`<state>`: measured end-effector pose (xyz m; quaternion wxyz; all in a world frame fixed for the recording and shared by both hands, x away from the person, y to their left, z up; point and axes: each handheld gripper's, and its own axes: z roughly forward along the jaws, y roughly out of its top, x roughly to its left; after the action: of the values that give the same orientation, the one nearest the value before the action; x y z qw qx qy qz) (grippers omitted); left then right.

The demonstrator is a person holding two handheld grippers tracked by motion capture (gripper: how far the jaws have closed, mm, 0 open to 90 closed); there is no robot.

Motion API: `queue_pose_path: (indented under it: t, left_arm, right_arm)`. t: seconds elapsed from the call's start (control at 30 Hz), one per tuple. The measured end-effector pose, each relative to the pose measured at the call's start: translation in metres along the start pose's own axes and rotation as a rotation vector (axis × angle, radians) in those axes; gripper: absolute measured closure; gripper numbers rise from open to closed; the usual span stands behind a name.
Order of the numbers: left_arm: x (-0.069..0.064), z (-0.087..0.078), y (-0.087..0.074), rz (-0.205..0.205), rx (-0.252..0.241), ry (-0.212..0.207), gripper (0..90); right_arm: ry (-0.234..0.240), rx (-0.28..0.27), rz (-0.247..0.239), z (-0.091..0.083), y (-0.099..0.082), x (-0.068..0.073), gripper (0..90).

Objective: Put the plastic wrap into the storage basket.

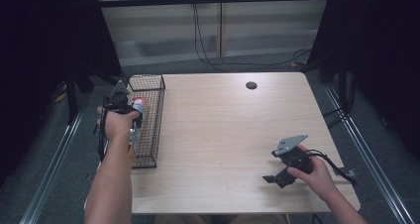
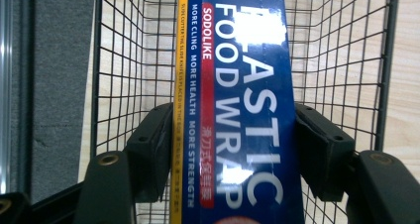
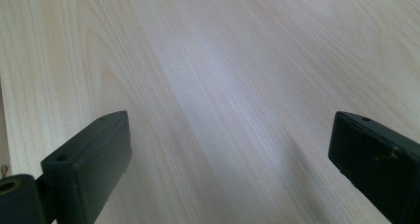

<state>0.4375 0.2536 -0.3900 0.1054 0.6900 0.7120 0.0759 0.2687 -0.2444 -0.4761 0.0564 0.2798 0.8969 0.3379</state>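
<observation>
Leftmost, basket: the wire basket [image 1: 148,120] sits along the table's [image 1: 223,135] left edge, its mesh walls close around the box.
Box: the blue plastic wrap box [image 2: 237,110] lies lengthwise inside the basket.
Left gripper: the left gripper [image 2: 233,140] points down into the basket, pads against both sides of the box, grasping it.
Middle: bare wood, wide room.
Right gripper: the right gripper [image 3: 228,159] rests low near the front right edge, jaws spread wide, holding nothing.

Dim dark surroundings, evenly lit table, glare on box lettering
</observation>
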Motion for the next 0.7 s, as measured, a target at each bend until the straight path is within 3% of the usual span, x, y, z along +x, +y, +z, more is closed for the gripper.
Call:
queue_pose_path:
  t: [0.27,0.3,0.37,0.4,0.7]
  left_arm:
    - [0.003,-0.023,-0.003,-0.006,-0.037,-0.024,35.5]
    - [0.004,-0.026,-0.002,0.013,-0.046,-0.014,35.1]
    - [0.003,-0.032,-0.003,0.003,-0.056,-0.035,34.3]
    - [0.003,-0.035,-0.003,0.021,-0.056,-0.036,34.1]
    - [0.0,-0.047,-0.006,0.046,-0.076,-0.066,27.3]
  right_arm:
    - [-0.002,-0.004,0.001,-0.002,0.0,0.0,2.8]
    - [-0.001,-0.006,0.0,-0.002,0.0,0.0,2.8]
    - [-0.007,-0.007,0.0,-0.002,0.0,0.0,2.8]
    - [-0.005,-0.007,0.001,-0.002,0.0,0.0,2.8]
    - [0.0,-0.006,0.001,-0.003,0.0,0.0,2.8]
